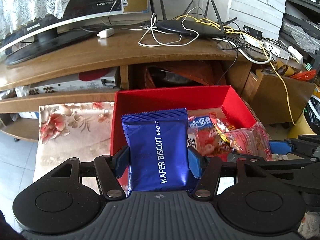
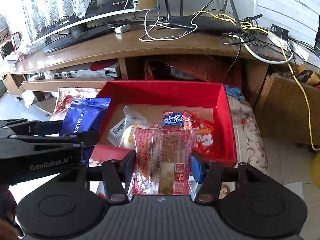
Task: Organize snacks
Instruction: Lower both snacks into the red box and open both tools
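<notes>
My left gripper (image 1: 158, 160) is shut on a blue "WAFER BISCUIT" packet (image 1: 158, 148) and holds it upright at the near left edge of the red box (image 1: 172, 96). It also shows in the right wrist view (image 2: 84, 118). My right gripper (image 2: 163, 164) is shut on a pink clear-wrapped pastry packet (image 2: 163, 158) at the box's near edge (image 2: 164, 90); the packet shows in the left wrist view (image 1: 250, 140). Several snacks lie in the box: a red packet (image 2: 202, 138), a blue-and-white packet (image 2: 173, 119), a white packet (image 2: 118, 132).
The box sits on a floral cloth (image 1: 70, 124) in front of a wooden TV stand (image 1: 120, 54). On the stand are a TV (image 1: 40, 20), a router (image 1: 190, 27) and tangled cables (image 1: 260, 46). Cardboard boxes (image 1: 280, 100) stand to the right.
</notes>
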